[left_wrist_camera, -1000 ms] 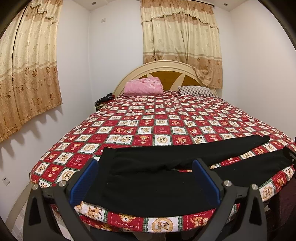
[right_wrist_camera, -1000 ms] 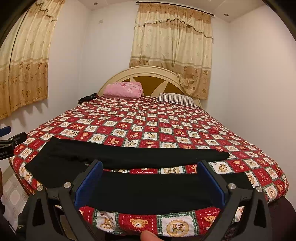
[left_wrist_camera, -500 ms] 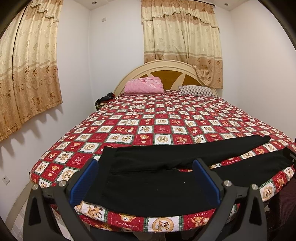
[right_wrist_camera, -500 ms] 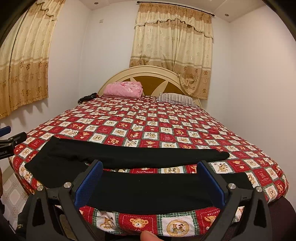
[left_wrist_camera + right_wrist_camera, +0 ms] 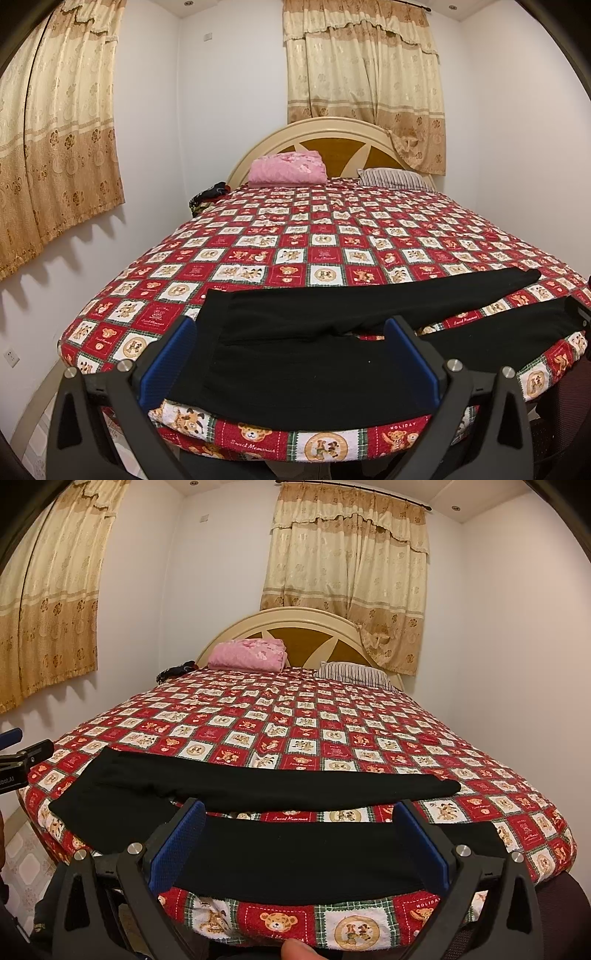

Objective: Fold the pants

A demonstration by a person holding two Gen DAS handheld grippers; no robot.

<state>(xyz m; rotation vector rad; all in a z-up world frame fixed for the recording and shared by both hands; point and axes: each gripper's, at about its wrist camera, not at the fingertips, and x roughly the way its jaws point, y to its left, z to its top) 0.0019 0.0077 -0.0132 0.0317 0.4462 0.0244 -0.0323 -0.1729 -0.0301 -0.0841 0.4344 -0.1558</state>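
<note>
a pair of black pants [image 5: 295, 354] lies spread flat along the near edge of a bed [image 5: 332, 236], on a red, white and green bedspread printed with teddy bears. the waist end is toward the left and the two legs run out to the right, slightly splayed, so that a strip of bedspread shows between them. the nearer leg follows the very edge of the mattress; the farther leg angles a little up the bed and ends in a rounded cuff.

the left gripper [image 5: 291, 358] hovers at the foot of the bed over the waist and seat of the pants, its blue-padded fingers [image 5: 166, 365] spread wide with nothing between them. the right gripper [image 5: 299, 845] hovers over the nearer leg of the pants [image 5: 258, 790], fingers [image 5: 177, 845] likewise spread wide and holding nothing. whether either touches the fabric cannot be told. in the right wrist view the left gripper shows at the far left edge, beside the waist end.

at the head of the bed a folded pink blanket [image 5: 288, 170] sits left of a striped pillow [image 5: 391, 178], both in front of a cream and brown rounded headboard [image 5: 332, 136]. gold patterned curtains [image 5: 365, 81] hang behind the headboard and on the left wall.
</note>
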